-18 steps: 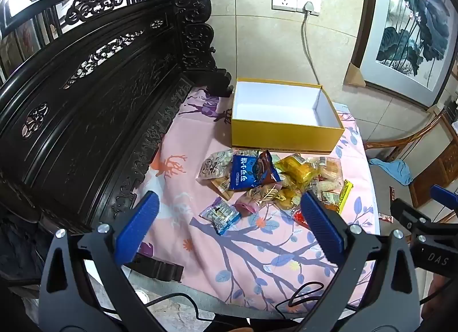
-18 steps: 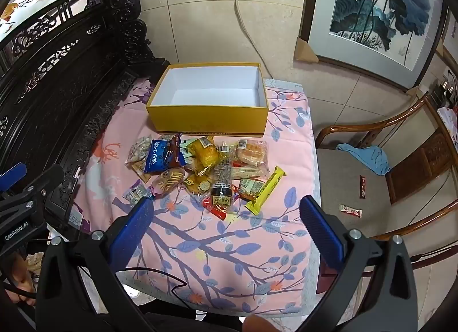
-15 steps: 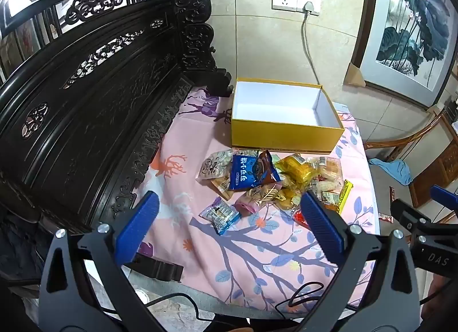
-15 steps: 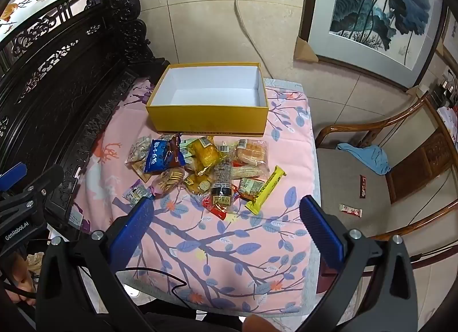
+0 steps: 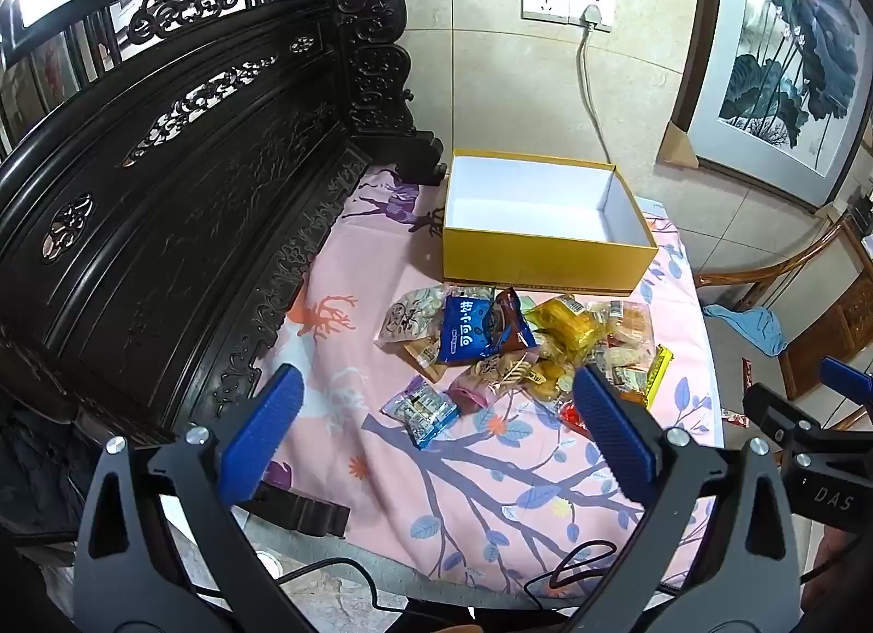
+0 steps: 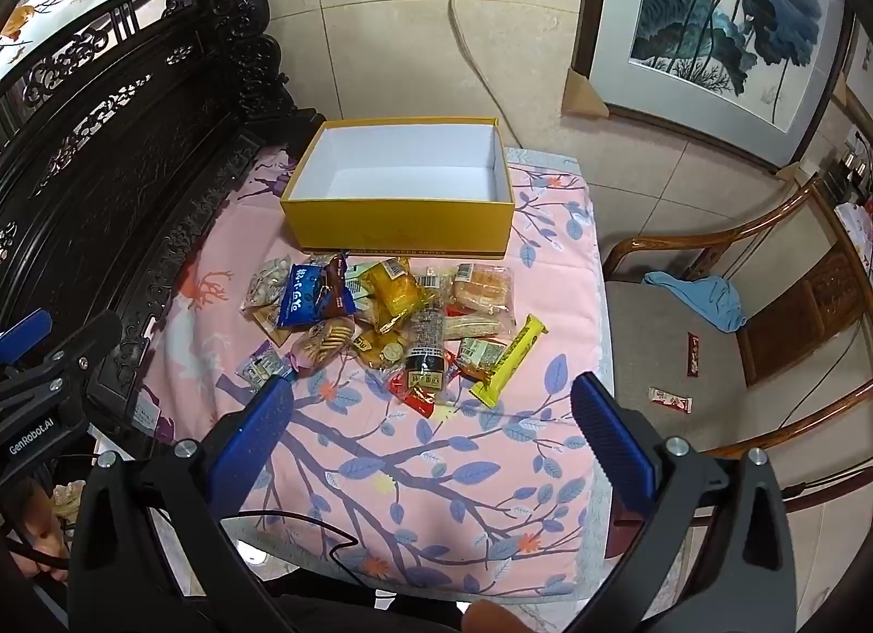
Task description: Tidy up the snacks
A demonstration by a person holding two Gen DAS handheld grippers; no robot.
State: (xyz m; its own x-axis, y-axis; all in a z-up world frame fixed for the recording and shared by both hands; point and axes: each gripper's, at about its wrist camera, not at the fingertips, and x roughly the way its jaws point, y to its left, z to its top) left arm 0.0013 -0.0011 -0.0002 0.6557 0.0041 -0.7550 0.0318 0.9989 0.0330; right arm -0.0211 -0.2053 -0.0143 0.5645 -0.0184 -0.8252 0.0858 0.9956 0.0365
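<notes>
The yellow box [image 6: 398,229] lay with its long axis left to right, mouth up. My left gripper [image 5: 431,425] and right gripper [image 6: 431,431] stayed spread, holding nothing; nothing had shifted.

- Sitting open and empty at the far end of the pink cloth: yellow box [image 6: 401,224], white inside.
- Lying heaped just in front of it: pile of wrapped snacks [image 6: 393,322].
- Resting on the pile's left: blue packet [image 5: 472,330].
- Sticking out at the right edge, angled: yellow bar [image 6: 510,360].
- Lying slightly apart, nearest left: small pale packet [image 5: 420,411].
</notes>
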